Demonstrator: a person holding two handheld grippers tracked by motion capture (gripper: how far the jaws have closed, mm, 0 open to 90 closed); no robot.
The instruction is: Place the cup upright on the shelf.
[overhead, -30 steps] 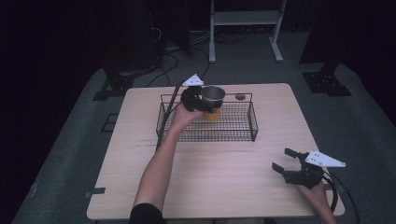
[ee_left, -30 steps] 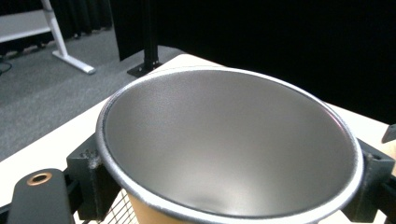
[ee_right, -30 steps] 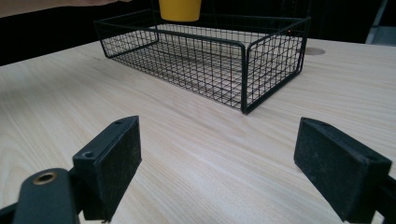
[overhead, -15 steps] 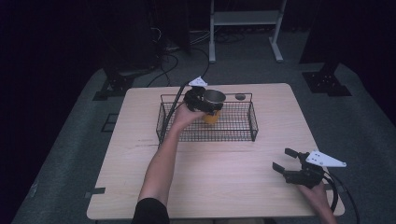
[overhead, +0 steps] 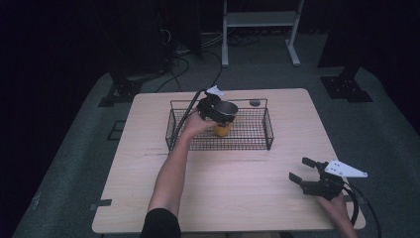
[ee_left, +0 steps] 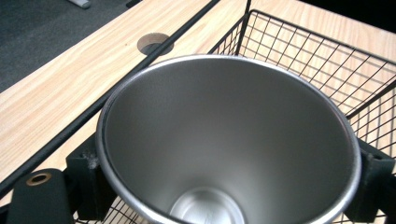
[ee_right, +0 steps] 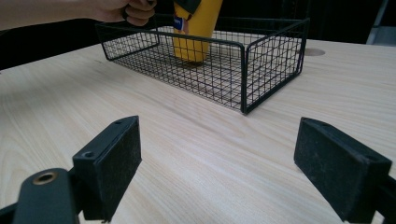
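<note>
— Cup (overhead: 224, 119) first: where does it sit relative to the wire basket (overhead: 257, 136)?

— Inside the basket, upright on its mesh floor toward the far left part; yellow outside, steel inside.

— And the left gripper (overhead: 214, 110)?

— Clamped on the cup's rim (ee_left: 224, 140), one jaw either side.

— The right gripper (overhead: 303, 170)?

— Well apart from the basket, over the bench (overhead: 237, 183) on the near right, jaws spread wide, grasping nothing.
</note>
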